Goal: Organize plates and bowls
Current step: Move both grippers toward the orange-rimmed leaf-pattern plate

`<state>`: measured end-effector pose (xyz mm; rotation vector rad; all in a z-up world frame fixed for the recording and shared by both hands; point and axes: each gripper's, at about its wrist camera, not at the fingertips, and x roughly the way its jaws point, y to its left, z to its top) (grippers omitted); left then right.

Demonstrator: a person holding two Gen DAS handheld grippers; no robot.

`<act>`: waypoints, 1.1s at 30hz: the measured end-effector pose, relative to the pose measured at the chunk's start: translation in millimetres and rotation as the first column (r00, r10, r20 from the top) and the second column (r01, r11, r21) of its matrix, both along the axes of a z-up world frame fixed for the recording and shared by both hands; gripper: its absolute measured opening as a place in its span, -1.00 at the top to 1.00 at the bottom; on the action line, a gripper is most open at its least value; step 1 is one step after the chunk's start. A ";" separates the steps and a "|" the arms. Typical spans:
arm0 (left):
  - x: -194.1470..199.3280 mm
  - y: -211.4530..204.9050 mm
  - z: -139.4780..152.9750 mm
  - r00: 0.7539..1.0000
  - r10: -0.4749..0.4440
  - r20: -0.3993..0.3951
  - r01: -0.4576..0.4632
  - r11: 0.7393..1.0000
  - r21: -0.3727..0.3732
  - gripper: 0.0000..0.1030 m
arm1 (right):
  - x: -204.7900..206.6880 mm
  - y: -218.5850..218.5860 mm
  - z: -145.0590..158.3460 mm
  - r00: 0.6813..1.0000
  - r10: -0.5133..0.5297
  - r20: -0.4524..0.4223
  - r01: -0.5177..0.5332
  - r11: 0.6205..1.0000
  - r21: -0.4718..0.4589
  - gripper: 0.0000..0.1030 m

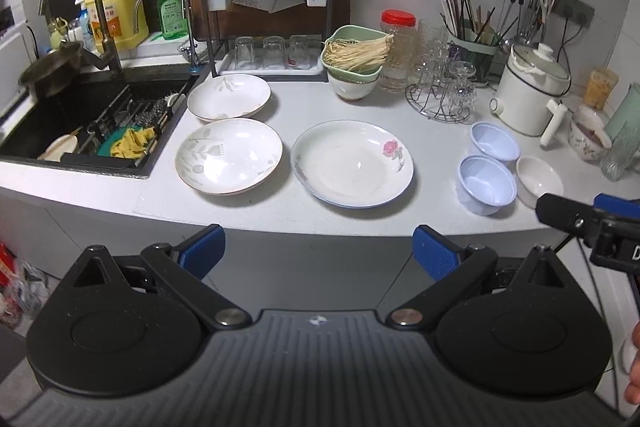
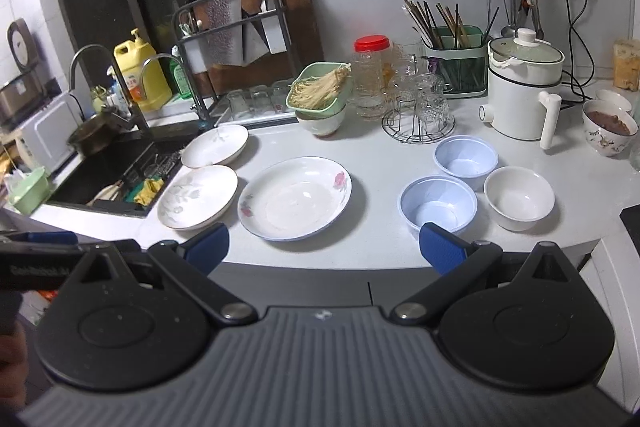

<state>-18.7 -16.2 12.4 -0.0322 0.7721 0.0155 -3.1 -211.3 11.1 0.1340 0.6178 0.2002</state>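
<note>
I hold my left hand-held gripper (image 1: 318, 251) and my right hand-held gripper (image 2: 324, 249) short of the white table (image 2: 372, 239), both with fingers spread wide and empty. Ahead lies the rose-patterned plate (image 2: 295, 198) in the middle. To its left, beside the sink (image 1: 92, 115), two leaf-patterned plates (image 1: 229, 155) sit one behind the other. To the right, two pale blue bowls (image 2: 439, 205) stand near a white bowl (image 2: 519, 198), none of them stacked.
</note>
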 end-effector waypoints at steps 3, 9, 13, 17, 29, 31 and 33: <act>0.1 0.5 1.3 1.000 -0.007 -0.005 0.007 1.000 -0.011 -0.97 | -0.8 -2.0 0.0 1.000 -0.009 0.001 0.009 1.000 -0.010 -1.00; 1.4 2.0 0.5 1.000 -0.006 -0.021 0.006 1.000 -0.018 -0.97 | -0.9 -5.4 -1.8 1.000 0.000 -0.009 0.000 1.000 0.006 -1.00; 3.2 2.0 -1.2 0.999 -0.017 -0.036 0.016 1.000 -0.021 -0.97 | -2.7 -5.3 -1.5 1.000 0.018 -0.004 -0.018 1.000 0.016 -1.00; 8.4 3.1 -1.9 0.998 -0.024 -0.052 0.023 0.999 -0.031 -0.97 | -3.0 -6.2 -2.0 1.000 0.015 -0.010 -0.015 1.000 0.021 -1.00; 20.0 -1.5 -3.4 0.996 -0.054 -0.066 0.053 0.998 -0.022 -0.97 | -3.5 -9.5 -4.7 1.000 0.015 -0.013 -0.014 0.999 0.038 -1.00; 19.7 -0.9 -4.0 0.997 -0.044 -0.065 0.042 0.999 -0.026 -0.97 | -1.2 -9.9 -6.5 1.000 0.015 -0.021 -0.014 0.999 0.047 -1.00; 19.7 1.8 -4.5 0.997 -0.039 -0.060 0.037 0.999 -0.034 -0.97 | 0.8 -9.4 -9.0 0.999 0.020 -0.030 -0.018 0.999 0.050 -1.00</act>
